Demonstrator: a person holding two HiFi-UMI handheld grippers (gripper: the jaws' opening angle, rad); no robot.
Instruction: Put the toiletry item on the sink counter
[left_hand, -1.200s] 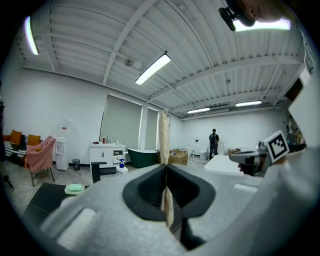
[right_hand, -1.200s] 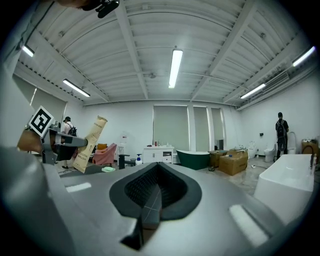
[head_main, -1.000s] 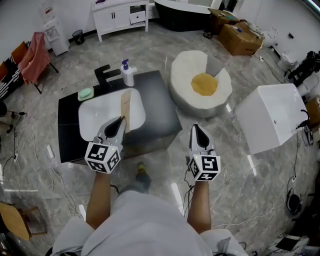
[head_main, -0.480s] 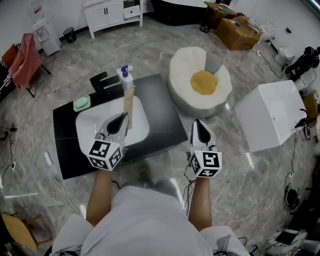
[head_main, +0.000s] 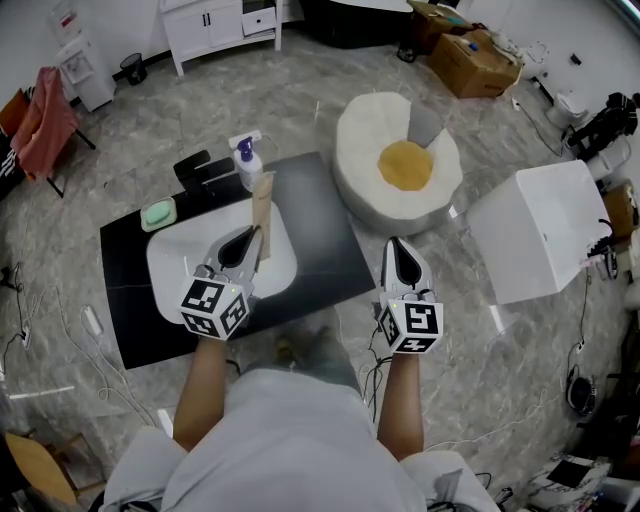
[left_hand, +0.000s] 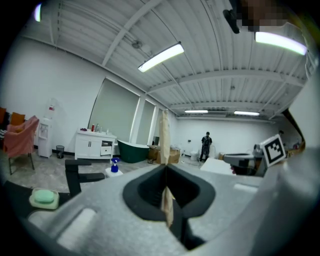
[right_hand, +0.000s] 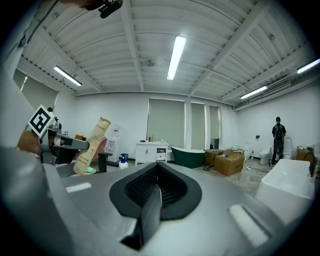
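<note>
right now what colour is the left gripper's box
Tan kraft; the right gripper view shows the box best.

Both bare forearms (head_main: 204, 385) reach forward, level. The grey left gripper (head_main: 250, 236) has its fingers (left_hand: 105, 212) clamped on an upright tan paper toothbrush packet (head_main: 262, 205); the grey right gripper (head_main: 394, 246) is closed, empty.

Head view looked steeply down on the desk (head_main: 325, 232) from above its near edge. Both gripper views faced level across the desk, sharing the spray bottle (head_main: 246, 160) at its far edge.
</note>
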